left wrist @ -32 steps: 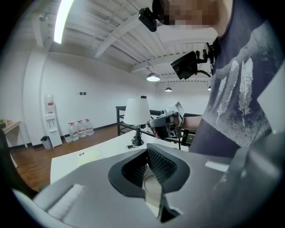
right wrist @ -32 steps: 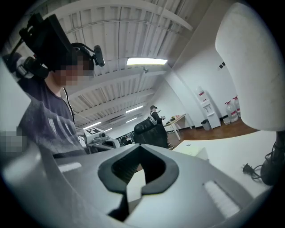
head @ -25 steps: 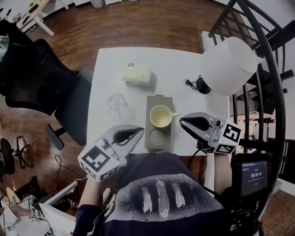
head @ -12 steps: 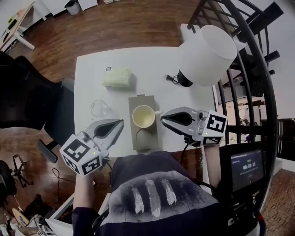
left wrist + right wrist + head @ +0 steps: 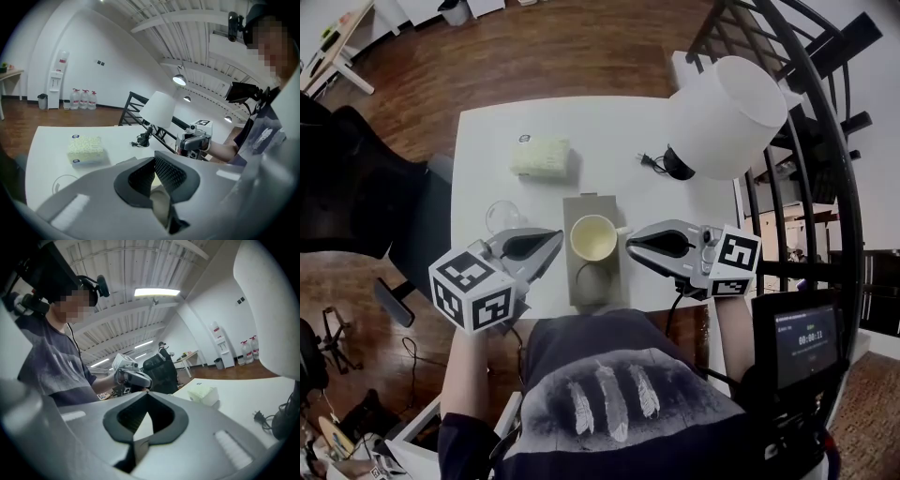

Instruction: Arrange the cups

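Cream mug (image 5: 593, 237) sits between left gripper (image 5: 556, 241) and right gripper (image 5: 631, 243), both pinched together and empty; open one wide before grabbing.

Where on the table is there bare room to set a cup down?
Bare: the table strip beyond the tissue pack; the near circle on the tray. Crowded: around the yellow cup, between left gripper and right gripper.
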Tool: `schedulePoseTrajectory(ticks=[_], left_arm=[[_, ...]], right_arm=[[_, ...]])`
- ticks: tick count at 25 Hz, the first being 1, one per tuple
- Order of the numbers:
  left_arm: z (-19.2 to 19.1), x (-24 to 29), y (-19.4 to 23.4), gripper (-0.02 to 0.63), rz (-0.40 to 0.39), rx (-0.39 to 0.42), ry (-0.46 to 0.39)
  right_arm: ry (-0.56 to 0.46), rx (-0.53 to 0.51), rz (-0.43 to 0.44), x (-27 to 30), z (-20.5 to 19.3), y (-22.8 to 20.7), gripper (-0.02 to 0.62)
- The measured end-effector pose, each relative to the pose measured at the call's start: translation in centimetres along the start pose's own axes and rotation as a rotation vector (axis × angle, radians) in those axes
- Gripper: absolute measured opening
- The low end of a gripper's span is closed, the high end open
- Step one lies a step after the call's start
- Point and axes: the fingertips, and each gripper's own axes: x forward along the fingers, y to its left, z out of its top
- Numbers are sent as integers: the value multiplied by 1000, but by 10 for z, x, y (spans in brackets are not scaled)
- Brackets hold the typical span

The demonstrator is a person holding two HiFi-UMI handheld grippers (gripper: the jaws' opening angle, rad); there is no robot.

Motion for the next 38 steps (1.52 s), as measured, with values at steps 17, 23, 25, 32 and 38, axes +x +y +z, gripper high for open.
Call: schedulePoseTrajectory(ticks=[17,23,25,32,38], left_arm=[[-11,-44,13,15,215,164,-39],[-29,-73,40,15,393,249,-10],[-36,-80,46,15,403,241,-10],[-54,-79,59,559,440,303,25],[-58,-72,88,609,464,309,56]], right_arm=[[-1,16,-17,-5,-6,-6,3],[5,22,-20,-1,-9,-10,3],[6,21,-19,2,-9,-10,3],[7,25,-20,3,-8,-10,3],[15,21,-25,1,-9,-10,3]])
